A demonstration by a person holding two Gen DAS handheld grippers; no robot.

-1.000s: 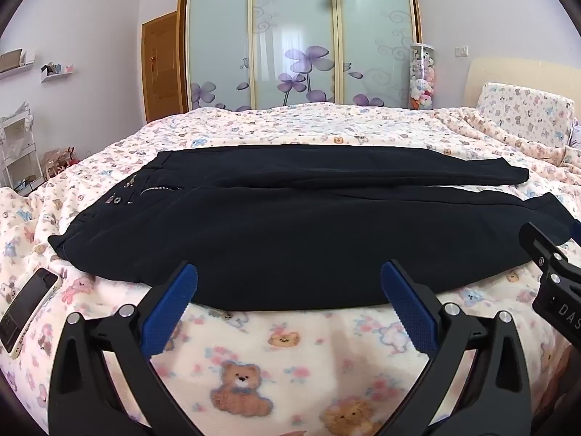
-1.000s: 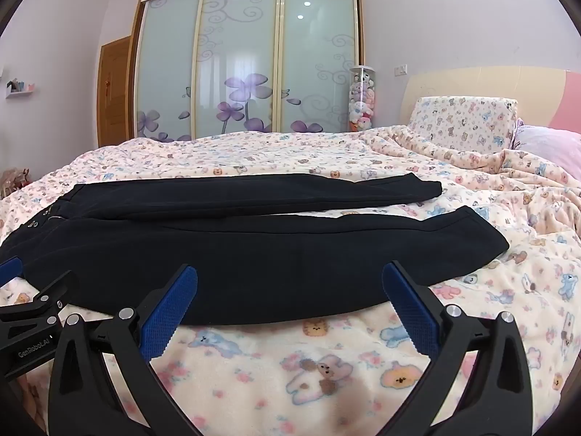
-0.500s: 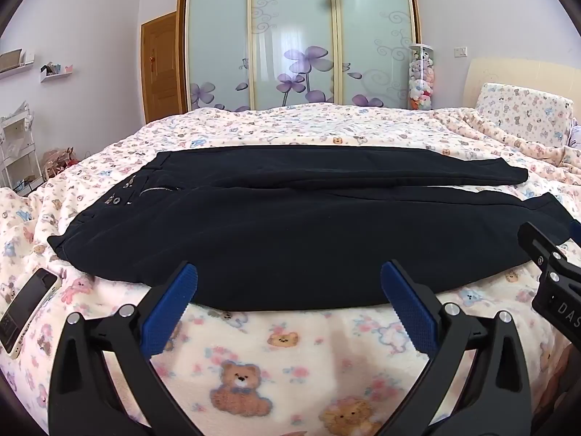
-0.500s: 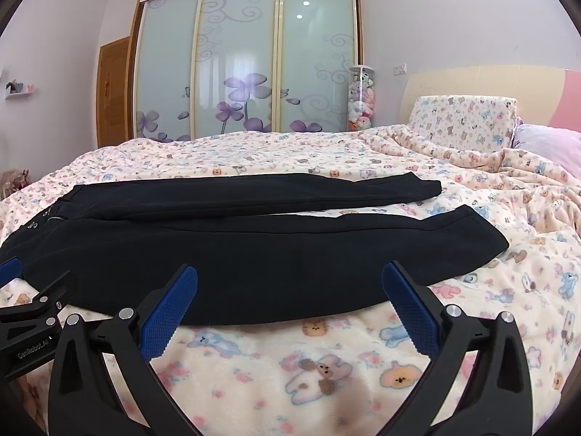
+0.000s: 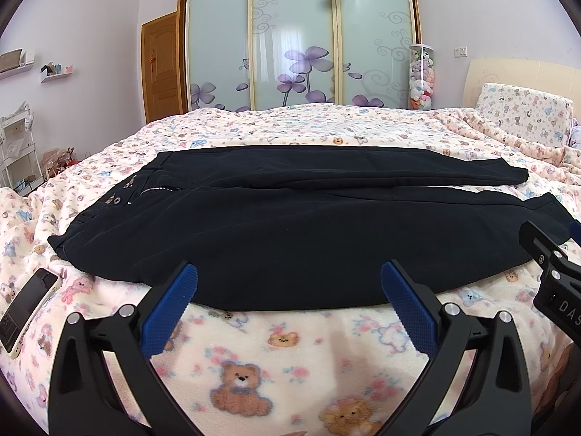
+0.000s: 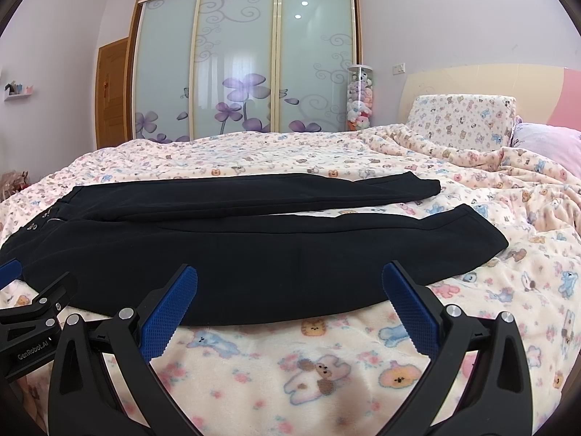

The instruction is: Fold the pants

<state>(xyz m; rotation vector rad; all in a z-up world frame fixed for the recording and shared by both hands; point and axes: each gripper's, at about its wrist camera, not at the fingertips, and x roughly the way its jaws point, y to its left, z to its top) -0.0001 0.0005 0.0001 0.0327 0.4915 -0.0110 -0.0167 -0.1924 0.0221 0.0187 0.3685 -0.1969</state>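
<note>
We are in a bedroom with pale lilac walls, facing a sliding wardrobe point(image 5: 296, 36) with frosted glass doors painted with purple flowers. A wooden door point(image 5: 161, 67) stands to its left, and a clear tube of plush toys point(image 6: 359, 100) to its right. A wide bed point(image 5: 290, 356) fills most of both views, covered in a cream fleece blanket printed with teddy bears; a matching pillow point(image 6: 463, 121) leans on the headboard at the far right corner.

The pants point(image 5: 290, 232) are dark navy, almost black, and lie flat across the bed close to its near edge. The waistband points to the left edge, with small metal snaps and a short zipper showing there. The two legs stretch toward the right, the far one parting slightly from the near one at the hems, so a sliver of blanket shows between them.

A phone point(image 5: 27, 312) lies face up near the bed's left edge, just beside the waistband.

Our left gripper point(image 5: 288, 290) hangs over the near edge, its jaws spread wide, blue pads on either side of the near pant leg's lower edge, holding nothing. Our right gripper point(image 6: 290, 290) sits just beside it, equally wide apart and also empty.
</note>
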